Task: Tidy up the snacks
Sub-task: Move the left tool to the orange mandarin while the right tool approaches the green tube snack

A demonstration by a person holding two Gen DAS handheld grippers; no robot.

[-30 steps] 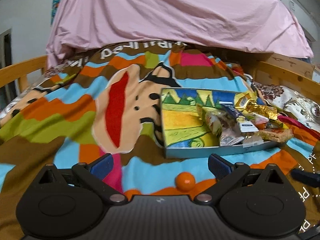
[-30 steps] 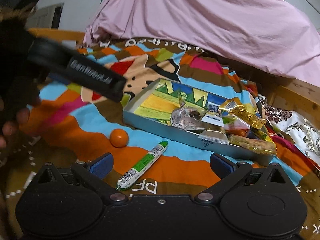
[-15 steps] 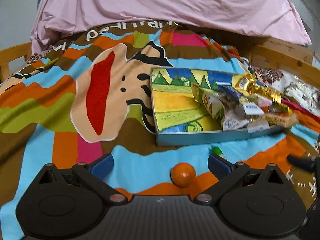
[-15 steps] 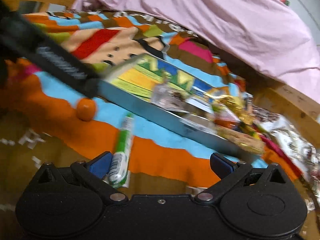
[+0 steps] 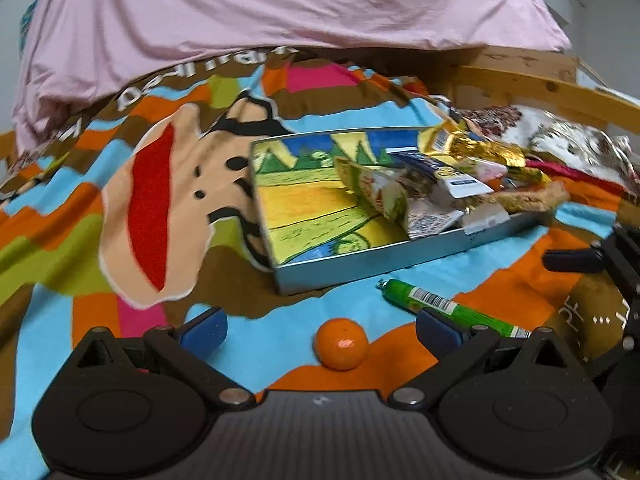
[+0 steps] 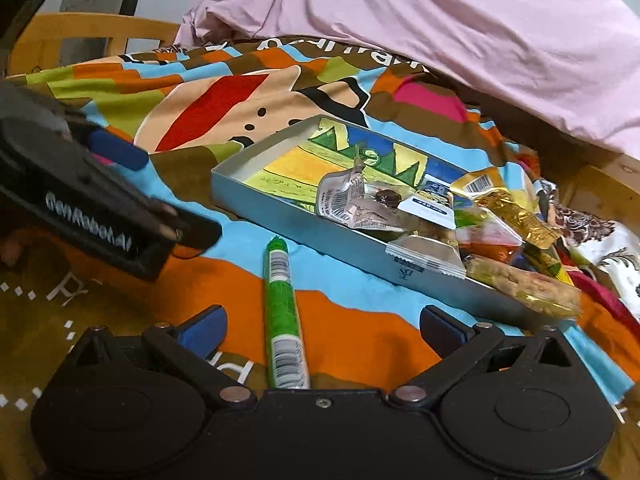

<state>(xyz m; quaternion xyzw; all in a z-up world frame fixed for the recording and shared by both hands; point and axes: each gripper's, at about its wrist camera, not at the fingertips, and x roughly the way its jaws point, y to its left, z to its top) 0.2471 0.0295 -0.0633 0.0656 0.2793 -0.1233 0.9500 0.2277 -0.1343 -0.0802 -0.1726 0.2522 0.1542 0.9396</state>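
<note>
Blanket [image 5: 48, 240] over the bed carries everything; the tray [image 5: 360, 270] sits near its right side, packets [image 5: 432, 196] heaped at the tray's right end, its left half bare. My read: sorting is partly done, two items left outside. The stick [image 6: 282, 304], green-wrapped, lies on the blanket just beside the tray's near wall, apart from it; in your right view its long axis runs away from you toward that wall, clipped tip far, barcoded end near. The orange [image 5: 341, 344] sits just left of the stick, near the tray's near-left corner; being round, it has no heading. Your right gripper [image 6: 322, 330] is spread wide and empty, straddling the stick's near end. Your left gripper [image 5: 320, 330] is likewise wide apart, empty, the orange between its fingers.
</note>
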